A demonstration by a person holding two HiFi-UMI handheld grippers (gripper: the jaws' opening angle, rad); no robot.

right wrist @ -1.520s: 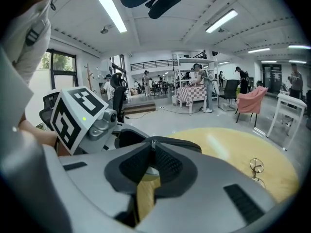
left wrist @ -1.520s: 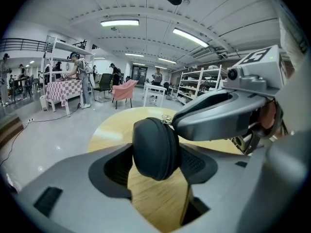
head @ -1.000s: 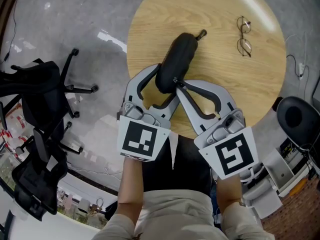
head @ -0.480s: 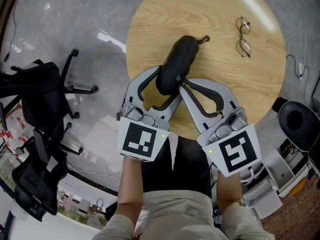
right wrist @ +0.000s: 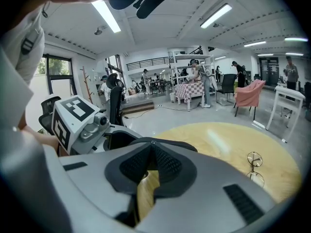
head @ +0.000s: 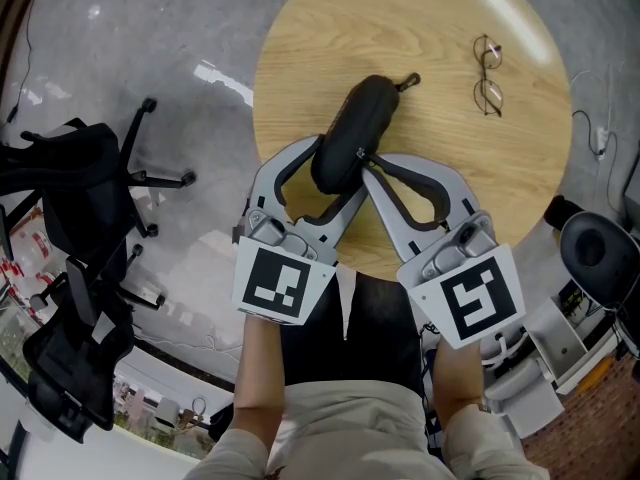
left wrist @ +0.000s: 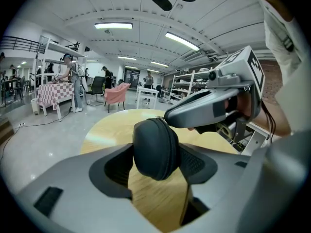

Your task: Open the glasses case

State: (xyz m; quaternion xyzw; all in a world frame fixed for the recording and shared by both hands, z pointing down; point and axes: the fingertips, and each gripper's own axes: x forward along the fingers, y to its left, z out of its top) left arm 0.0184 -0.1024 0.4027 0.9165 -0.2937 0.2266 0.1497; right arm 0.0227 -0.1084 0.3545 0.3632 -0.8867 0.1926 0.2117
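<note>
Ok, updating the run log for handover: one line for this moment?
left gripper: clamped on glasses case | right gripper: pinching zipper pull | case: closed | glasses: apart on table

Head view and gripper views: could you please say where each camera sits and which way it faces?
Head view: on the head, facing down at the table; left gripper, right gripper and forearms show.
Left gripper view: on the left gripper, facing along jaws clamping the glasses case; right gripper shows.
Right gripper view: on the right gripper, facing over shut jaws toward the glasses; left gripper shows.
Shared: the table.
</note>
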